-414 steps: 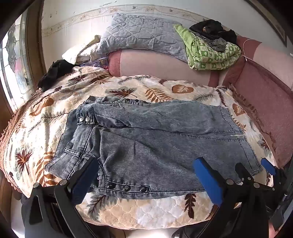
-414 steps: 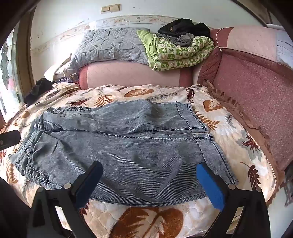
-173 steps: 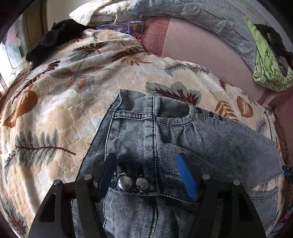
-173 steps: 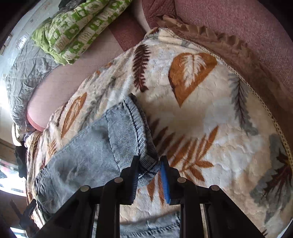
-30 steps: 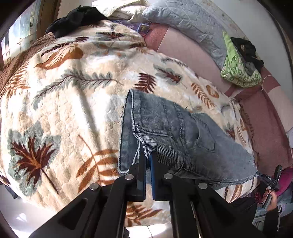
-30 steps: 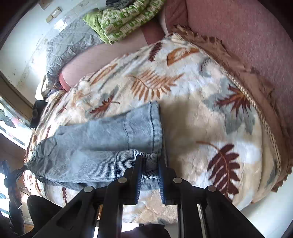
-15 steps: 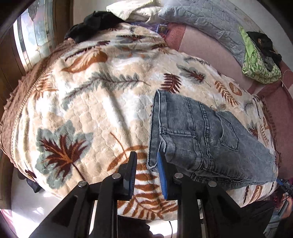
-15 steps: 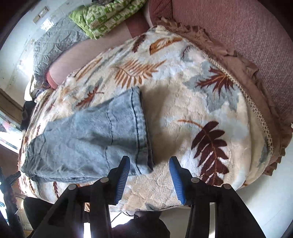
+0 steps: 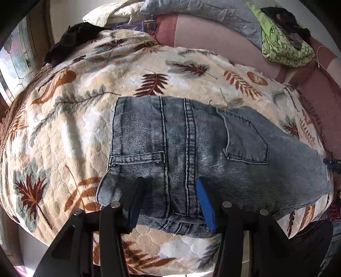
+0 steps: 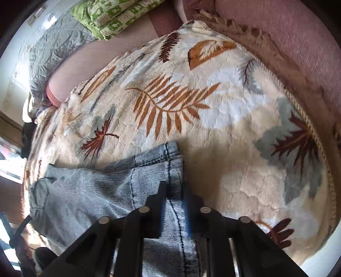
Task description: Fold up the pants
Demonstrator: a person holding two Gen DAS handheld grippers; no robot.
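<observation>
Meanwhile the jeans [image 9: 191, 153] lay folded by the bed's [image 9: 64, 132] near edge. The left gripper [image 9: 170, 200] had just been widening over the waistband, gripping nothing; the right gripper [image 10: 173, 198] had just closed, pinching the hem.

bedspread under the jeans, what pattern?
Cream bedspread with orange, brown and grey leaf prints; clearest in the right wrist view.

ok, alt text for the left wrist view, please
Folded grey-blue denim pants lie back-pocket side up on a leaf-print quilted blanket. The left claw is open over their near edge, which lies between its fingers. Behind sit a grey quilt, a green patterned blanket and black clothing.
</observation>
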